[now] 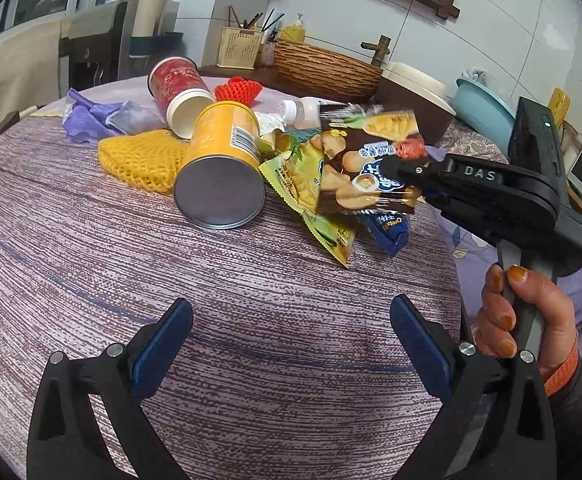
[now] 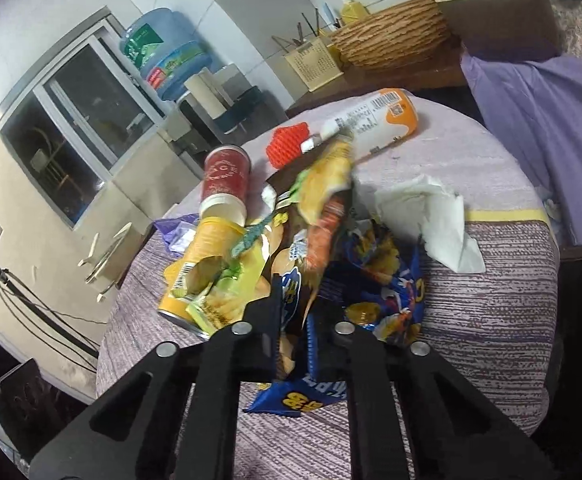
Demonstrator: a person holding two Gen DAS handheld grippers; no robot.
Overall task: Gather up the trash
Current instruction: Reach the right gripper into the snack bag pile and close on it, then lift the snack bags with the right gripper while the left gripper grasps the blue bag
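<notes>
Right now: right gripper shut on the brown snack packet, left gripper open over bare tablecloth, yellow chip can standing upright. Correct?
One error: the yellow chip can is not upright; it lies on its side, metal base toward the camera, as the left wrist view shows. The rest holds: the right gripper is shut on the brown snack packet, and the left gripper is open over bare tablecloth.

round table [image 1: 91, 264] w/ purple cloth: cans [image 1: 221, 168], wrappers [image 1: 311, 196], nets [image 1: 143, 160], tissue [image 2: 439, 220].
</notes>
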